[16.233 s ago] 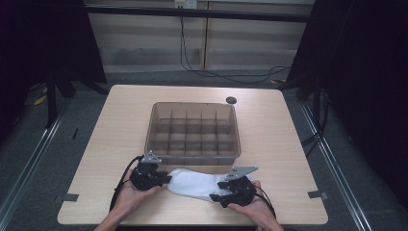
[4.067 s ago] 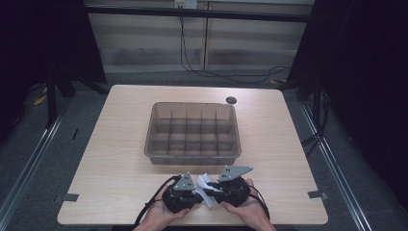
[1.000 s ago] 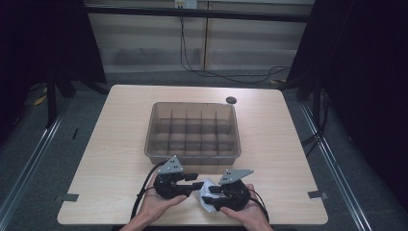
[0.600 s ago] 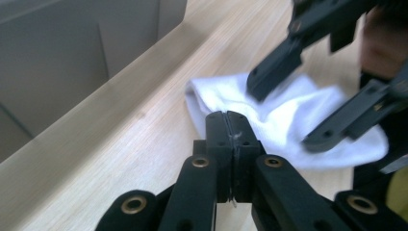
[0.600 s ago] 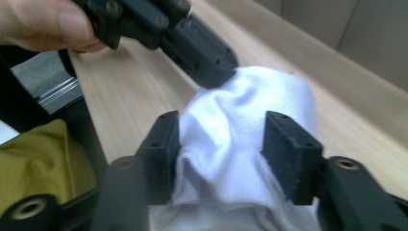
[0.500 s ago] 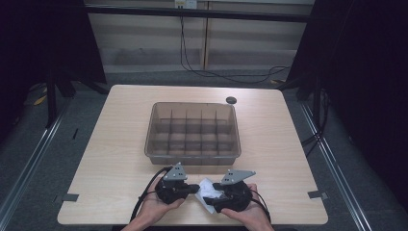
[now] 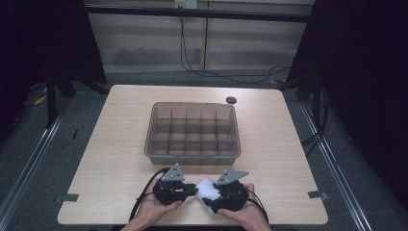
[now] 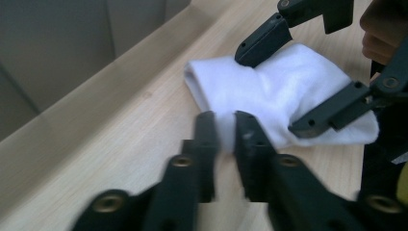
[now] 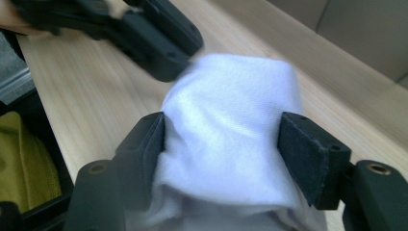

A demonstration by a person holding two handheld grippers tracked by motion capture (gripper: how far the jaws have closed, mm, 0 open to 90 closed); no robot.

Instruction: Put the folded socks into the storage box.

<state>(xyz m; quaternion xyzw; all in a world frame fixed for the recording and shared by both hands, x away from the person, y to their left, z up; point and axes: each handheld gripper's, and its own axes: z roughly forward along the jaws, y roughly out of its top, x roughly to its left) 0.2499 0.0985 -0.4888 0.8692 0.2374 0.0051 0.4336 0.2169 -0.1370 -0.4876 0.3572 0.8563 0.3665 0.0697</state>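
The folded white cloth point(image 7: 206, 188) is lying on the wooden table point(image 7: 115, 159) at the 6 o'clock edge, between the two grippers and just short of the table's near rim. The clear divided bin point(image 7: 192, 132) is sitting at 12 o'clock from it, near but apart, with a narrow strip of bare wood between bin wall and cloth.

The left gripper point(image 7: 191, 191) is coming in from 9 o'clock; in the left gripper view its jaws have just been opening a little and are standing close together with a thin fold of the cloth point(image 8: 288, 96) between the tips. Motion blur there is making it hard to tell whether the pads are pressing on the fabric.

The right gripper point(image 7: 211, 198) is reaching in from 3 o'clock. Its jaws have just been spreading wider, and in the right gripper view they are bracketing the cloth point(image 9: 231, 144) on both sides; the left jaw is touching the fabric, while a sliver of gap is showing at the right jaw.

Open wood is stretching toward 9 o'clock and 3 o'clock of the hands, and more behind the bin, where a small dark disc point(image 7: 231, 100) is lying near the far edge. The person's forearms are cut off by the bottom of the high view, and most of the cloth is hiding under the gripper bodies there.
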